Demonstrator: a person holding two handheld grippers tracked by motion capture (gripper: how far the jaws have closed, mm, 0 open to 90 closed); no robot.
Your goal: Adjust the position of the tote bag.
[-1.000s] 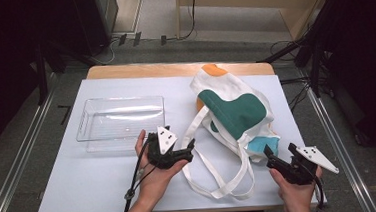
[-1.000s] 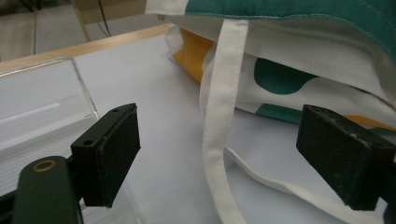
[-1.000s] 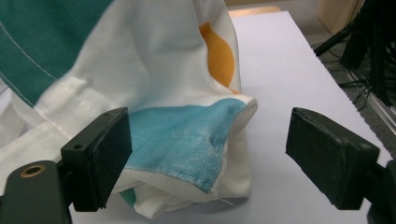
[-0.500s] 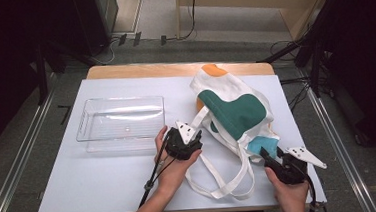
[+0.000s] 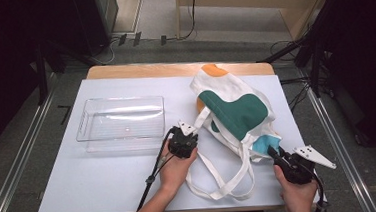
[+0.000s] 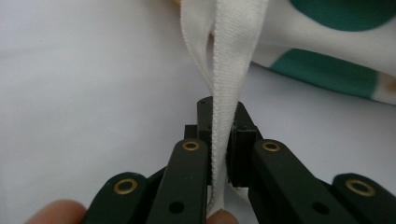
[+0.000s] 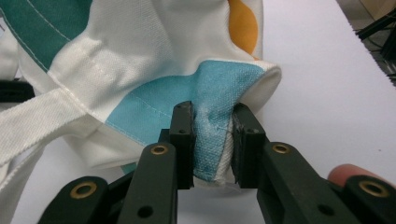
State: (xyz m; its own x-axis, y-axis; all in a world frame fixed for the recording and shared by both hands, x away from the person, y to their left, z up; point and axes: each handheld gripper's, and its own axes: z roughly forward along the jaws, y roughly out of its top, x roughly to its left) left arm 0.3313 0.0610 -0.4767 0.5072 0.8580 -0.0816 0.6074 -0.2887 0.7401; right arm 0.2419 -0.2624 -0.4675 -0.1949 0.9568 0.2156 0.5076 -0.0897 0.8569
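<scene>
Two tongs, two grips, both on the tote (image 5: 236, 113). Nearest me, my right gripper (image 7: 212, 140) is clamped on the bag's rim at the light blue patch (image 7: 219, 100); its jaws have just been closing, and the cloth now bunches between the pads. I hold that edge, I judge, so the mouth of the bag cannot slide while the other side is worked. A little farther out, my left gripper (image 6: 219, 135) is pinched shut on one white strap (image 6: 229, 65), which runs up between the jaws toward the bag; a second loop hangs just beside it, free. Taking the strap and the rim together should let me lift or spread the opening. The tote lies flat on the white table (image 5: 111, 181), right of centre, handles trailing toward me. Beyond my left hand (image 5: 173, 169) sits a clear bin (image 5: 84, 125), apart from the bag.
</scene>
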